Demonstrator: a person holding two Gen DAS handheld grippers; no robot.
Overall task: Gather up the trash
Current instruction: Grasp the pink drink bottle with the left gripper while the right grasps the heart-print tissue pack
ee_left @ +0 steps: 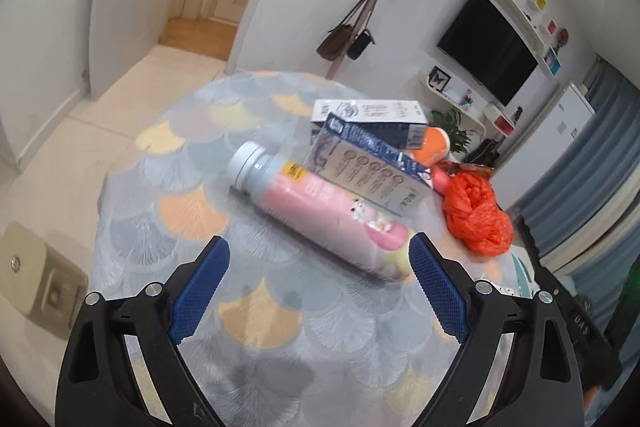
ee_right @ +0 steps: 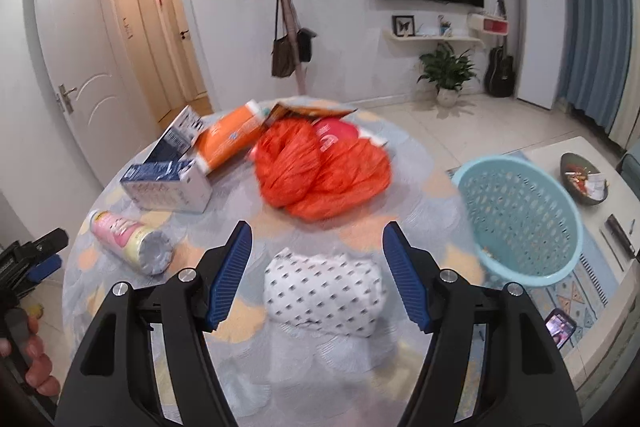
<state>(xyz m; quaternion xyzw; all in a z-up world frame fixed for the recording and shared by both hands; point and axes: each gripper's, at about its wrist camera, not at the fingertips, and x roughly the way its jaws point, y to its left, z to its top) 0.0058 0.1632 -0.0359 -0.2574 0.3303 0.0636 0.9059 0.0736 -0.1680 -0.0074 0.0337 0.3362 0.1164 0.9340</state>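
Observation:
In the left wrist view, a pink bottle (ee_left: 320, 211) with a grey cap lies on its side on the round table (ee_left: 180, 211). Its base reaches in between the tips of my open left gripper (ee_left: 319, 246), close to the right pad and not touched. Behind it lie two blue-and-white cartons (ee_left: 368, 167) and a crumpled orange plastic bag (ee_left: 476, 215). In the right wrist view, my right gripper (ee_right: 318, 229) stands open around a white dotted paper wad (ee_right: 324, 291), with a gap on each side. The orange bag (ee_right: 320, 171) lies just beyond it.
A light blue perforated basket (ee_right: 520, 219) stands at the table's right edge. An orange carton (ee_right: 232, 139), a blue-and-white carton (ee_right: 168, 183) and the pink bottle (ee_right: 128, 243) lie to the left. A person's hand (ee_right: 36, 359) shows at the lower left. A low white table (ee_right: 580, 287) stands to the right.

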